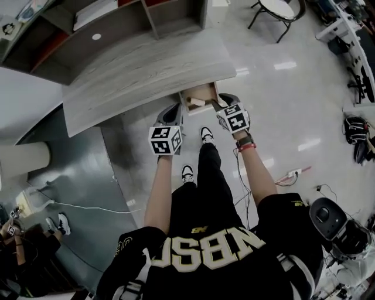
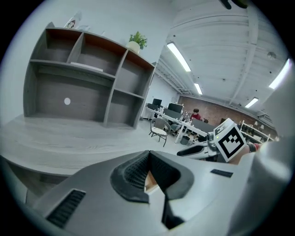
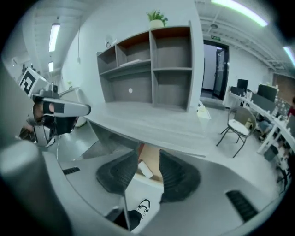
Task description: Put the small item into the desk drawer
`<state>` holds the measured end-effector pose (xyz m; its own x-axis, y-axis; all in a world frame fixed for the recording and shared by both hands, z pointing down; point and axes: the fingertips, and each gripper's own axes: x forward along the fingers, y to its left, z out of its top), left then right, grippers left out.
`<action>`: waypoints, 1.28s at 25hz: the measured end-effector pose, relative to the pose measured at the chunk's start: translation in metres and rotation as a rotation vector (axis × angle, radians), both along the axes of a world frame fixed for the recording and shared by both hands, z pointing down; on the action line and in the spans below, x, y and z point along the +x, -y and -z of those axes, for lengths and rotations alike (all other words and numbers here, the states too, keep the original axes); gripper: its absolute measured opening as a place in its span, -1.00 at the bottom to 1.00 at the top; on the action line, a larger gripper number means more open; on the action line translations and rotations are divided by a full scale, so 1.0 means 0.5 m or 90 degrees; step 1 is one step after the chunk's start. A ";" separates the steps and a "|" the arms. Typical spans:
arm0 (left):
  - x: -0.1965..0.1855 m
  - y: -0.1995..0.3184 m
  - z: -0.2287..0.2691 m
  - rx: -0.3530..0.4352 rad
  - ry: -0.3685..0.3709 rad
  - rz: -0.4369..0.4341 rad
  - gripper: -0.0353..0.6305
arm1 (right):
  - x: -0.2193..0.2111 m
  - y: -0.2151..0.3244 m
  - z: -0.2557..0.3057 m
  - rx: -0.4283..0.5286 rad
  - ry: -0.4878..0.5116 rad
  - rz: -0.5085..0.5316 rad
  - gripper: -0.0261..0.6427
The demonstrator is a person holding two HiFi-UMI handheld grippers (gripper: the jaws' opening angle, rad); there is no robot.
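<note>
The pale wooden drawer (image 1: 200, 92) stands pulled out from under the grey desk (image 1: 146, 70). A small whitish block (image 1: 197, 102) lies inside it, also seen in the right gripper view as the block (image 3: 145, 169). My right gripper (image 1: 224, 101) hovers at the drawer's right front corner; its jaws are open, and the right gripper (image 3: 148, 156) frames the block and the drawer's inside without touching them. My left gripper (image 1: 174, 112) is just left of the drawer's front. In its own view the left gripper (image 2: 148, 155) is shut at the tips, with only wood showing behind.
A grey shelf unit (image 1: 94, 23) stands at the back of the desk, with a potted plant (image 3: 156, 18) on top. The person's legs and shoes (image 1: 206, 136) are right below the drawer. A chair (image 1: 278, 12) is beyond the desk, and cables with a power strip (image 1: 293, 173) lie on the floor to the right.
</note>
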<state>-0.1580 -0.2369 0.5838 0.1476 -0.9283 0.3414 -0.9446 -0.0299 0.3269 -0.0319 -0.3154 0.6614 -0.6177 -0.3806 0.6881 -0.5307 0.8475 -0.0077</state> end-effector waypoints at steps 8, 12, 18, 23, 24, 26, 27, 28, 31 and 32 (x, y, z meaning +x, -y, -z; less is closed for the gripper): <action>0.015 -0.032 0.144 0.047 0.006 -0.006 -0.85 | 0.043 -0.041 0.205 0.057 0.129 -0.116 -0.49; 0.022 -0.060 0.226 0.092 0.022 -0.012 -0.85 | 0.062 -0.082 0.301 0.102 0.167 -0.151 -0.52; 0.047 -0.106 0.335 0.157 0.065 -0.031 -0.85 | 0.086 -0.155 0.400 0.140 0.217 -0.178 -0.57; 0.047 -0.132 0.405 0.206 0.090 -0.033 -0.85 | 0.088 -0.199 0.462 0.169 0.260 -0.187 -0.65; 0.046 -0.137 0.416 0.214 0.094 -0.033 -0.85 | 0.085 -0.207 0.474 0.177 0.265 -0.186 -0.67; 0.045 -0.145 0.436 0.229 0.099 -0.035 -0.85 | 0.080 -0.222 0.496 0.193 0.274 -0.185 -0.70; 0.047 -0.150 0.445 0.236 0.100 -0.036 -0.85 | 0.078 -0.229 0.505 0.199 0.277 -0.184 -0.73; 0.048 -0.154 0.452 0.242 0.103 -0.037 -0.85 | 0.075 -0.236 0.513 0.205 0.281 -0.183 -0.74; 0.054 -0.162 0.464 0.254 0.113 -0.041 -0.85 | 0.068 -0.253 0.534 0.220 0.289 -0.182 -0.79; 0.057 -0.165 0.466 0.256 0.116 -0.043 -0.85 | 0.069 -0.257 0.539 0.224 0.291 -0.183 -0.80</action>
